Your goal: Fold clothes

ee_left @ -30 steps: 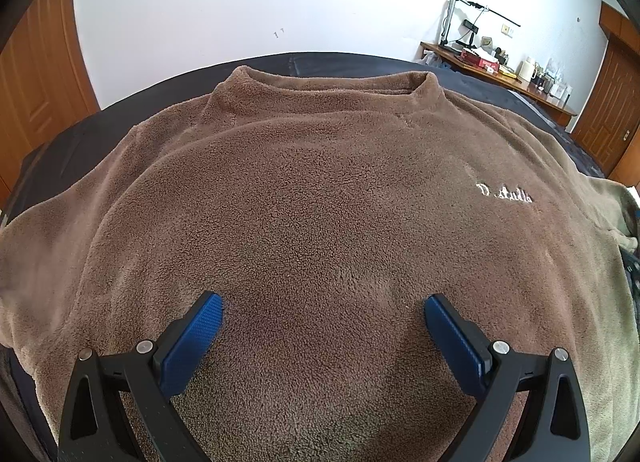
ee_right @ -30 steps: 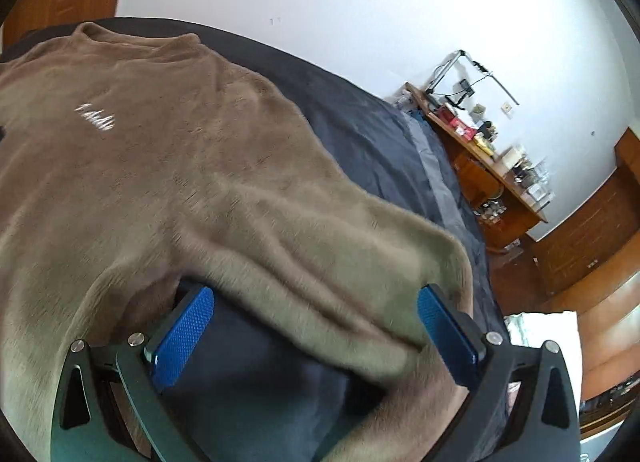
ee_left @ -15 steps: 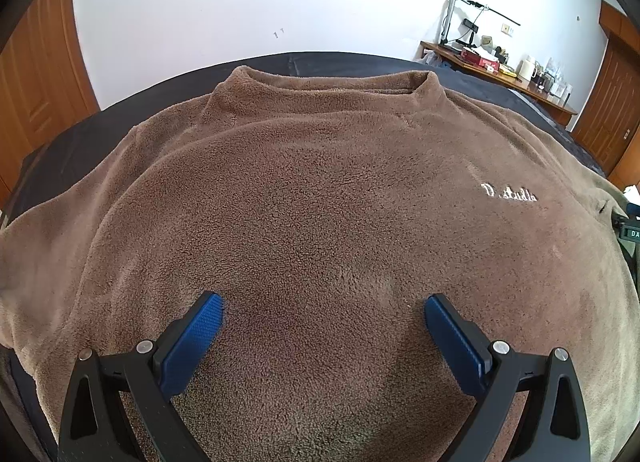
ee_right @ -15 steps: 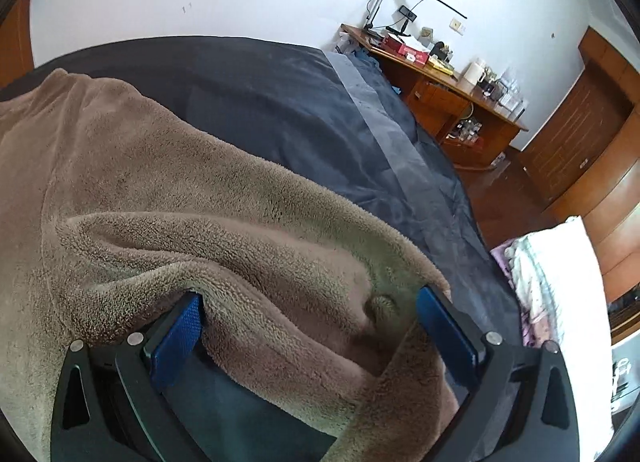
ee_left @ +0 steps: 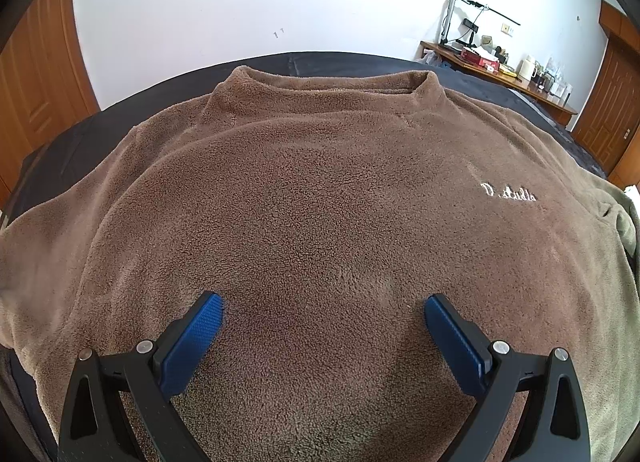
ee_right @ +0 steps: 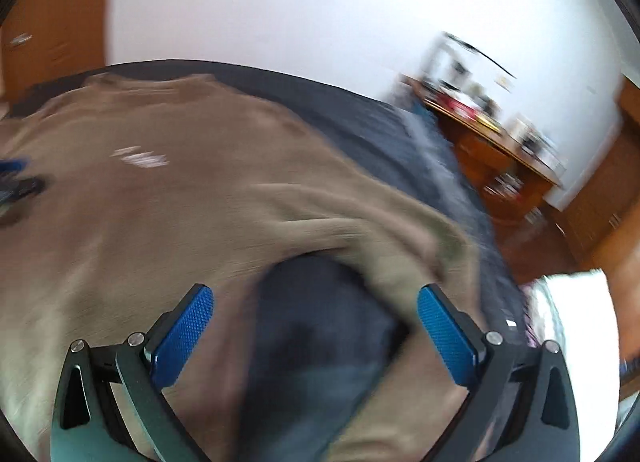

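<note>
Sweater (ee_left: 320, 189): lay flat, front up, on the dark bed (ee_left: 60, 149), collar far, hem near.
Left gripper (ee_left: 322, 316): jaws wide and empty, low over the near middle of the chest.
Right gripper (ee_right: 314, 312): jaws wide, holding nothing, at the right sleeve (ee_right: 360, 229), which ran across in front and draped toward the near right.
Nearer hand: right, for that sleeve.
Unclear: right view smeared by blur; sleeve cuff not made out; left sleeve cut off.
</note>
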Demonstrator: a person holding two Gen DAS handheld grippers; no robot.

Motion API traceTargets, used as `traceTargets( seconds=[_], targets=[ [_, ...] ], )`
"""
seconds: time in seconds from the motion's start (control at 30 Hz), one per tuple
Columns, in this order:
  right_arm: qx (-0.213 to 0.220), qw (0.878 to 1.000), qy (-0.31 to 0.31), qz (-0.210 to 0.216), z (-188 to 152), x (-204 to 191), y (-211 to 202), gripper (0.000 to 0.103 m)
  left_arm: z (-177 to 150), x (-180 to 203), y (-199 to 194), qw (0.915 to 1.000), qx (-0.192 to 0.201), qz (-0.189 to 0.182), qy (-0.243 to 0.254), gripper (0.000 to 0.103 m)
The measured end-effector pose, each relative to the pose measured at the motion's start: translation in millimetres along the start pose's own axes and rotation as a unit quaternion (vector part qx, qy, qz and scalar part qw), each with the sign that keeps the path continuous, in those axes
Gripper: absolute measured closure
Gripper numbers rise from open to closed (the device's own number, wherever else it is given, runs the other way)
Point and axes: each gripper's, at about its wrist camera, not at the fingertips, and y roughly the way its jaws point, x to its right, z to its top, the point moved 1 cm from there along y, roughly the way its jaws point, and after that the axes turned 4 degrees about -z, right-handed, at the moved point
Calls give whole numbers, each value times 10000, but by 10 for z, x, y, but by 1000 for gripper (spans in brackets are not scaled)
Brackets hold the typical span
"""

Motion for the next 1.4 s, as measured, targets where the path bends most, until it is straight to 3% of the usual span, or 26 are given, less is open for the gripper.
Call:
traceTargets(
  seconds=[0.13, 0.23, 0.37, 0.47, 0.57, 0.87, 0.97, 1.1, 1.4],
  targets=[
    [-50, 9987, -415, 276, -173, -415, -41, 1, 3, -11, -4, 10000, 12, -32, -21, 1],
    [-284, 9985, -470, 38, -311, -484, 88, 1, 4, -29, -13, 9999, 35, -92, -61, 1],
    [-371, 9992, -41, -112, -428, -291, 107, 1, 5, -41, -18, 9999, 49, -125, -86, 1],
    [-241, 9991, 14, -359, -527, -227, -12, 1, 5, -46, -17, 9998, 54, -135, -98, 1],
    [202, 9990, -62, -397, -661, -297, -302, 1, 7, -37, -13, 9999, 43, -102, -80, 1],
    [976, 9943, -376, 194, -1266, -786, -1095, 1, -15, -43, -49, 10000, -30, 13, -82, 1],
    [1166, 9905, -626, 368, -1485, -980, -1284, 1, -102, -58, -148, 9994, -190, 282, -106, 1],
    [1260, 9857, -946, 596, -1722, -1145, -1431, 1, -283, -38, -417, 9995, -128, 283, -77, 1],
    [1587, 9586, -2365, 28, -2059, -1645, -1389, 1, -812, 31, -1027, 9997, 129, 124, 193, 1]
  ],
)
